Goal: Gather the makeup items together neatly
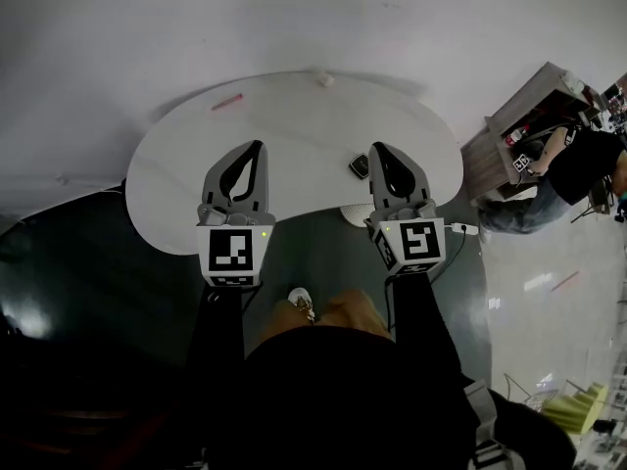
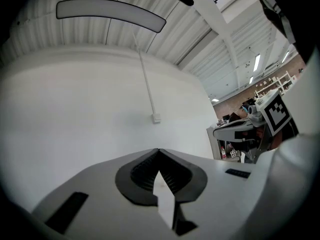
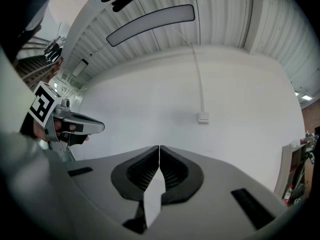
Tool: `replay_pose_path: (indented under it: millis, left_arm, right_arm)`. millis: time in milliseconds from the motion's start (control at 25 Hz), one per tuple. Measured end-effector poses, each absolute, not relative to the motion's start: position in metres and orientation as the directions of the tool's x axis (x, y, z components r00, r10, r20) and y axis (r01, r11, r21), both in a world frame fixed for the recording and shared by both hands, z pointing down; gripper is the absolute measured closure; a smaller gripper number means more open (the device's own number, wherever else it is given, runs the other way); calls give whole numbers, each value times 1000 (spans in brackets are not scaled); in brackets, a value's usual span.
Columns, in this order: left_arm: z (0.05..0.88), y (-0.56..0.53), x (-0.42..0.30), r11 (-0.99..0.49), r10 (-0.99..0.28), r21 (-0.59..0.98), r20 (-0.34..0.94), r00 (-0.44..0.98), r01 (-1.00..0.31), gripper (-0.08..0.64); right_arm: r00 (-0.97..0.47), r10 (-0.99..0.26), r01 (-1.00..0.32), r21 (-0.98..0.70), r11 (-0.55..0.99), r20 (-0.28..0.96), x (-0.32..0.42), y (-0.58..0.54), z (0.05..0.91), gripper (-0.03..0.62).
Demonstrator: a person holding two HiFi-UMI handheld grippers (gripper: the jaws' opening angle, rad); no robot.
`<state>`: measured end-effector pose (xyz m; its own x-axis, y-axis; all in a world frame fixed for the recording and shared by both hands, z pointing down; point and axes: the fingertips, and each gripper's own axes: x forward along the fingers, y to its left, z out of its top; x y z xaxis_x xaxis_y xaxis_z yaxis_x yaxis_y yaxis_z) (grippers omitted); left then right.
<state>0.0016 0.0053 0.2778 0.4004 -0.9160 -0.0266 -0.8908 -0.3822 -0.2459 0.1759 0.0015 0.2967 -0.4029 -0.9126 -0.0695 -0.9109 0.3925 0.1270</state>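
On the white curved table [image 1: 294, 125] lie a thin pink stick [image 1: 227, 102] at the far left, a small white item [image 1: 324, 80] at the far edge, and a dark compact [image 1: 360, 166] near the front edge. My left gripper [image 1: 257, 147] hovers over the table's front left, shut and empty. My right gripper [image 1: 376, 150] is shut and empty too, its tip just right of the compact. In the left gripper view the jaws [image 2: 159, 150] meet at the tip, and in the right gripper view the jaws [image 3: 159, 147] also touch; both views face a bare white wall, with no makeup items in sight.
A person in a black shirt [image 1: 578, 164] bends at a wooden shelf unit [image 1: 534, 106] to the right. A white power strip [image 1: 460, 229] lies on the dark floor by the table. A wall switch [image 2: 156, 117] shows ahead. My own legs stand at the table's front edge.
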Motion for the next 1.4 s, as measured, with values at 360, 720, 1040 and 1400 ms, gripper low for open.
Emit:
replay_pose_path:
  millis: [360, 720, 1040, 1400]
  left_arm:
    - [283, -13, 10, -416, -900, -241, -27, 435, -877, 546]
    - [290, -53, 18, -413, -905, -240, 2, 425, -879, 546]
    - [287, -102, 31, -388, -917, -241, 1, 400, -890, 546]
    - [287, -154, 60, -365, -926, -238, -5, 377, -900, 546]
  right_arm:
    - [-392, -917, -915, 132, 381, -70, 177, -17, 295, 565]
    - [-410, -909, -908, 120, 401, -69, 184, -64, 299, 565]
    - [-451, -889, -890, 107, 443, -78, 192, -123, 299, 565]
    - [-494, -864, -868, 102, 486, -95, 211, -183, 300, 565]
